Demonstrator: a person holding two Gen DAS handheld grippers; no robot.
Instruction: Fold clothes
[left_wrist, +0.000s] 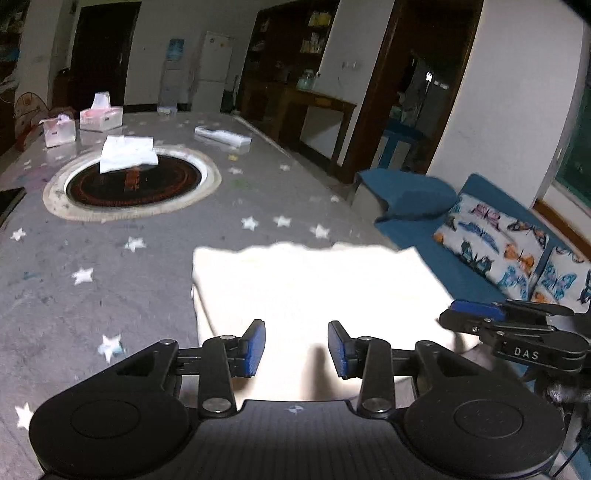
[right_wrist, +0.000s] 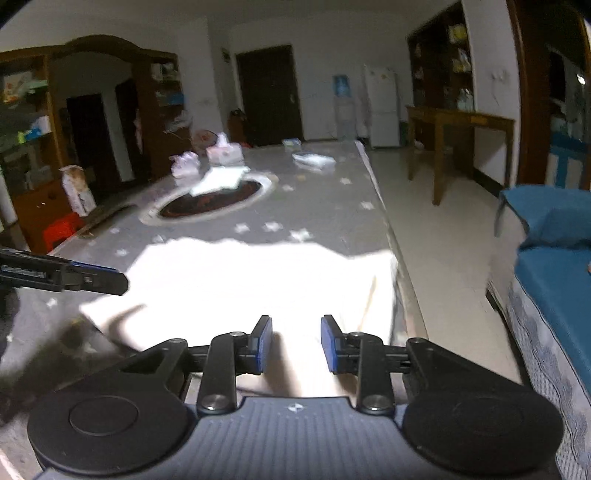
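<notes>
A white garment (left_wrist: 314, 288) lies folded into a thick rectangle on the grey star-patterned tablecloth (left_wrist: 110, 288), near the table's right edge. It is overexposed, so its folds are hard to read. My left gripper (left_wrist: 296, 345) hovers over its near edge, jaws apart, blue pads clear of the cloth. My right gripper (right_wrist: 296, 341) stands over the same garment (right_wrist: 258, 280) from the near side, also open with nothing pinched. Each gripper shows in the other's view: the right one (left_wrist: 480, 314) at the cloth's right corner, the left one (right_wrist: 92, 280) at its left side.
A round black hotplate (left_wrist: 135, 182) set in the table holds a white paper (left_wrist: 127, 157). Tissue boxes (left_wrist: 101, 118) and a white packet (left_wrist: 223, 136) lie farther back. A blue sofa (left_wrist: 443, 258) with butterfly cushions stands right of the table, across a strip of floor (right_wrist: 436, 236).
</notes>
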